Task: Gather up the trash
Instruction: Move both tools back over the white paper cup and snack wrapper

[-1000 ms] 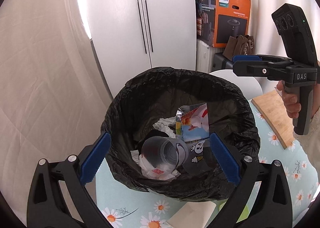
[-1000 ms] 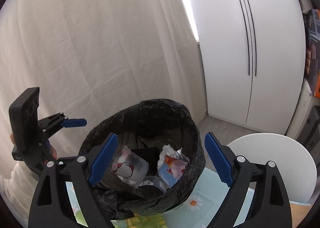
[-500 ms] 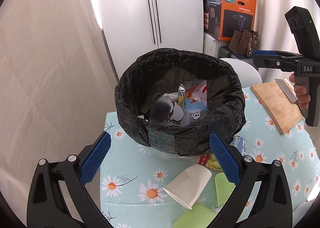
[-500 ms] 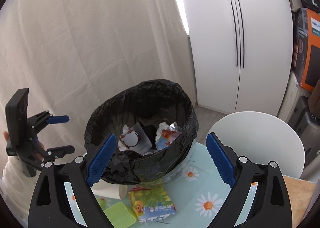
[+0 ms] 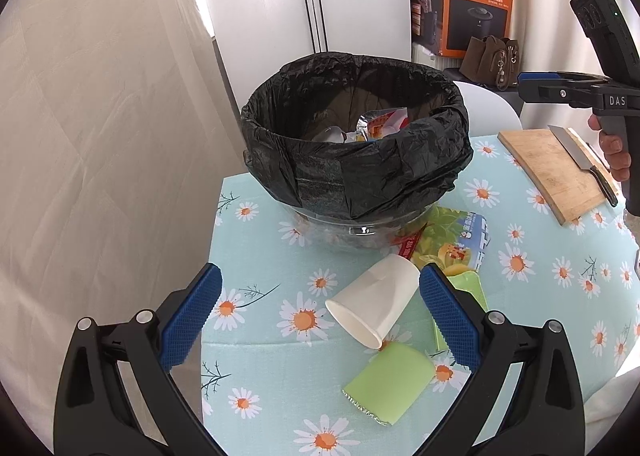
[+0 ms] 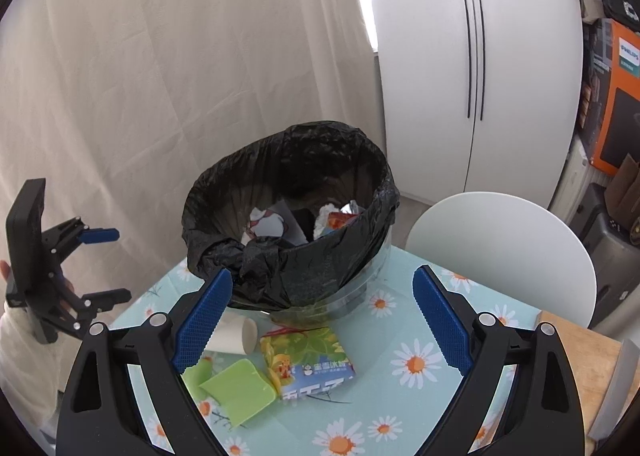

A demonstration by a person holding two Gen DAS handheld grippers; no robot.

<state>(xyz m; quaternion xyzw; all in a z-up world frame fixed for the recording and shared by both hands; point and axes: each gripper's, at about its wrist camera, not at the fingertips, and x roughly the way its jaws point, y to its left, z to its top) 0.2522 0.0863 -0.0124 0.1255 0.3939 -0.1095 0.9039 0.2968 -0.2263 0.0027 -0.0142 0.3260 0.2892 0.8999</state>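
Observation:
A bin lined with a black bag point(image 5: 360, 160) stands on the daisy tablecloth and holds wrappers and a clear cup; it also shows in the right wrist view point(image 6: 292, 216). In front of it lie a white paper cup point(image 5: 372, 306) on its side, a green wrapper point(image 5: 390, 384) and a printed snack packet point(image 5: 452, 244). My left gripper point(image 5: 320, 316) is open and empty above the cup. My right gripper point(image 6: 320, 320) is open and empty, above the packet point(image 6: 308, 360), the green wrapper point(image 6: 240, 390) and the cup point(image 6: 236, 334).
A wooden cutting board point(image 5: 556, 172) with a knife point(image 5: 580, 160) lies at the table's right. A white chair point(image 6: 504, 252) stands behind the table. A curtain, a white wardrobe and an orange box fill the background.
Both grippers have pulled back and up from over the bin. The table in front of the bin, with the cup, green wrapper and packet, has come into view.

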